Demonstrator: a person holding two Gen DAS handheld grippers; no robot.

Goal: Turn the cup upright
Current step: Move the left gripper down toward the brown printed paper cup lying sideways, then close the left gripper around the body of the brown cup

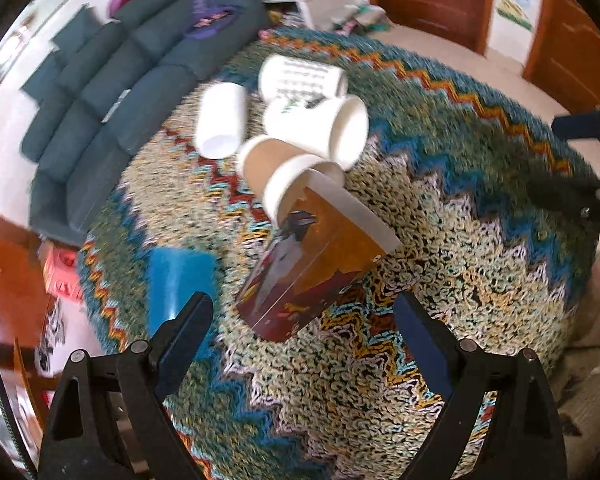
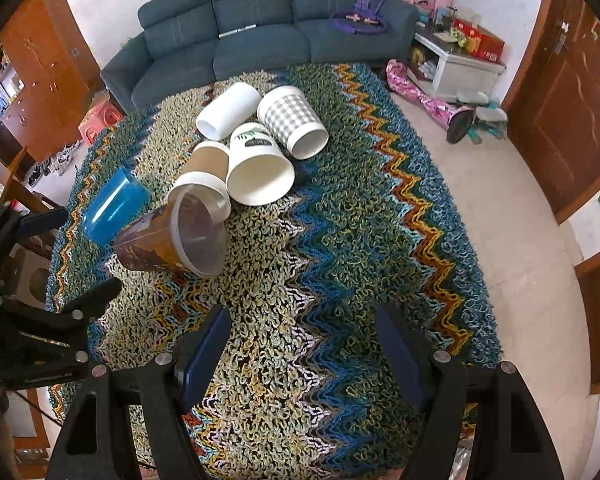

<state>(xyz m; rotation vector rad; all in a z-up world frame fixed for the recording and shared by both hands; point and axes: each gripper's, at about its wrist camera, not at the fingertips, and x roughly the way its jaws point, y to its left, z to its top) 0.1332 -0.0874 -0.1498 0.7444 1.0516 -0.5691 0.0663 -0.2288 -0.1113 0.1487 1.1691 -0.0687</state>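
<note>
Several cups lie on their sides on a shaggy zigzag rug. An orange printed plastic cup point(image 1: 316, 264) point(image 2: 168, 240) lies nearest, its base toward my left gripper point(image 1: 304, 320), which is open just short of it. A brown paper cup point(image 1: 276, 168) point(image 2: 204, 172), a white cup with green print point(image 1: 320, 128) point(image 2: 256, 164), a plain white cup point(image 1: 220, 120) point(image 2: 228, 110), a checked cup point(image 2: 292, 120) and a blue cup point(image 1: 178, 284) point(image 2: 112, 206) lie around it. My right gripper point(image 2: 304, 348) is open and empty above bare rug.
The rug-covered table point(image 2: 380, 220) ends at a curved edge on the right, with tiled floor beyond. A dark blue sofa point(image 2: 260, 36) stands behind, a white side table point(image 2: 456, 68) at the back right. The left gripper shows at the right wrist view's left edge point(image 2: 40, 264).
</note>
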